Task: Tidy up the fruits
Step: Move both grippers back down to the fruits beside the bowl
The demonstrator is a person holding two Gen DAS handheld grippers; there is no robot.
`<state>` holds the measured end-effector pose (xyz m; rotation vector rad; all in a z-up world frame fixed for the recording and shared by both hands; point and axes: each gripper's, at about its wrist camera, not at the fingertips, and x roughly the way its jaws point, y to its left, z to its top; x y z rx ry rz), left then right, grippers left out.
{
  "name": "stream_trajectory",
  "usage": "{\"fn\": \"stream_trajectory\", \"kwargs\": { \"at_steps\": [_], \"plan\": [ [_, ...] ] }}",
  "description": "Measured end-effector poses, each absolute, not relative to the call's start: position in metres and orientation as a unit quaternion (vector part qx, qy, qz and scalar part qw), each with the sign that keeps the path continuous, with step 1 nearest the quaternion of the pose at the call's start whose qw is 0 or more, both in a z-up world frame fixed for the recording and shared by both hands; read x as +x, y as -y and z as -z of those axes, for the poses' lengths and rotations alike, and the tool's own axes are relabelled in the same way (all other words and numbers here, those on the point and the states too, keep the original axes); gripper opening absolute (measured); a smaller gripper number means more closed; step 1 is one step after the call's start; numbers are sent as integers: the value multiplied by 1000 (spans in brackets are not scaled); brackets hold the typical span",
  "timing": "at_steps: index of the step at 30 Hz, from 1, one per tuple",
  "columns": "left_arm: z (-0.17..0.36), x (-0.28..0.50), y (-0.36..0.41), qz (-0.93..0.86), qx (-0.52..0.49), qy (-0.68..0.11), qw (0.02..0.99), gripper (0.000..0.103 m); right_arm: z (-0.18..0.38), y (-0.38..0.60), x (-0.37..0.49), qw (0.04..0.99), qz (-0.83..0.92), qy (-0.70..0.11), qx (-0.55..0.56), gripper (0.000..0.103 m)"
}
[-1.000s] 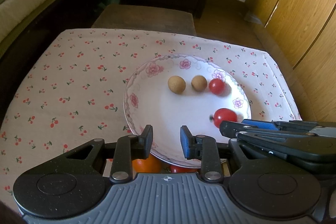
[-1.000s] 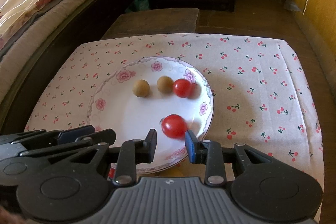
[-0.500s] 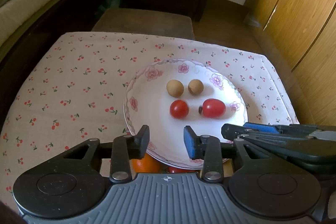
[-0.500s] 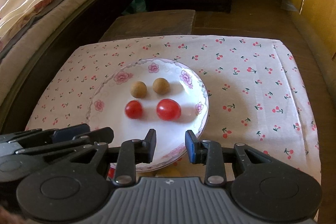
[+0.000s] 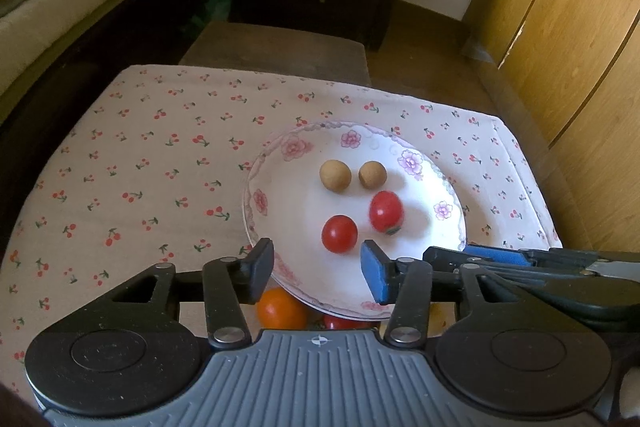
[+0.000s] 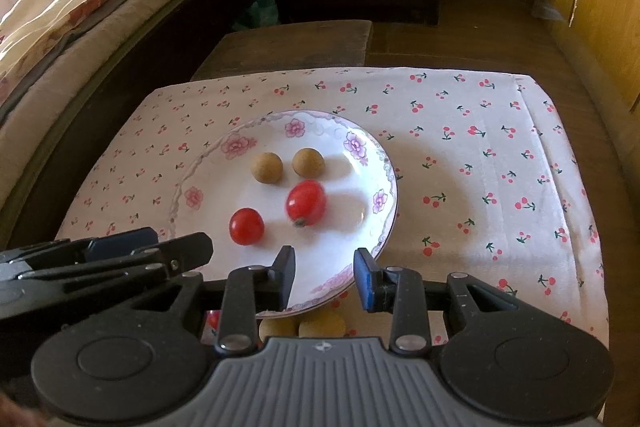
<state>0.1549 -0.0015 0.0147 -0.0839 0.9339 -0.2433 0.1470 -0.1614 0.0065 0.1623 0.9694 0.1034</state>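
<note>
A white flowered plate (image 5: 448,195) (image 6: 208,163) holds two brown longans (image 5: 335,175) (image 6: 267,167) and two red cherry tomatoes. The round tomato (image 5: 339,233) (image 6: 246,226) lies left of the oval one (image 5: 385,211) (image 6: 305,203), which looks blurred. My left gripper (image 5: 318,267) hovers over the plate's near rim, its jaws opening with nothing between them. Beside it, my right gripper (image 6: 325,277) also hangs over the near rim, jaws a little apart and gripping nothing.
An orange fruit (image 5: 280,311), another red tomato (image 5: 344,322) and two more longans (image 6: 302,326) lie on the cherry-print cloth (image 6: 500,163) by the plate's near rim, partly hidden. A bed runs along the left, a dark dresser stands behind and wooden cabinets are on the right.
The left jaws have spread wider. Both tomatoes rolled on the plate: the oval one from the near rim toward the middle, the round one away from the longans toward the near left.
</note>
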Motion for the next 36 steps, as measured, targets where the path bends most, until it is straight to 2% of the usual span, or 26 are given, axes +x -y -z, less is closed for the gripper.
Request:
{"fn": "stream_trajectory", "kwargs": {
  "at_steps": [11, 36],
  "plan": [
    [-18, 149, -6, 115, -50, -446, 886, 58, -18, 175, 139, 886, -41, -451, 95, 35],
    [-5, 110, -18, 119, -61, -477, 869, 59, -3, 163, 102, 870, -62, -482, 85, 35]
  ]
}}
